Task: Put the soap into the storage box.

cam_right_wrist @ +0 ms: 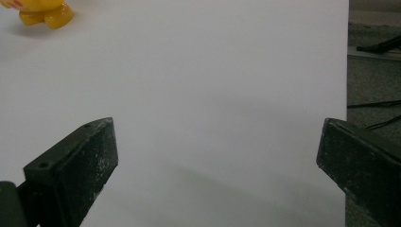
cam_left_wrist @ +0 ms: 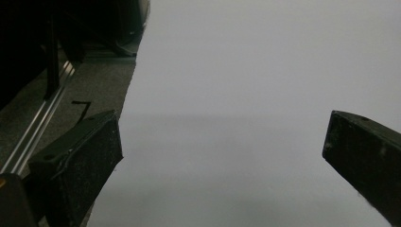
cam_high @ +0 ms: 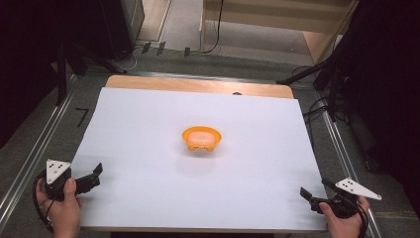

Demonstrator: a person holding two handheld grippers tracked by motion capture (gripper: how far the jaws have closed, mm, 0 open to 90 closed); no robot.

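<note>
While the small orange plastic bowl (cam_high: 201,138) sat mid-sheet on the white paper-covered table (cam_high: 148,198), left gripper (cam_high: 95,174) and right gripper (cam_high: 313,190) rested at near corners, jaws apart, empty.

Right tool (cam_right_wrist: 217,156) jaws spread, white sheet (cam_right_wrist: 213,80), orange bowl (cam_right_wrist: 42,12) far left

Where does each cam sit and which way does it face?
High view: above the person's side, looking forward and down on the white sheet; both hands show, left gripper and right gripper, orange bowl mid-sheet.
Left gripper view: rides the left gripper, looks along its open fingers over the sheet's left edge.
Right gripper view: rides the right gripper, open fingers, facing the sheet's right edge.
Shared: the bowl shows in the high and right gripper views.
</note>
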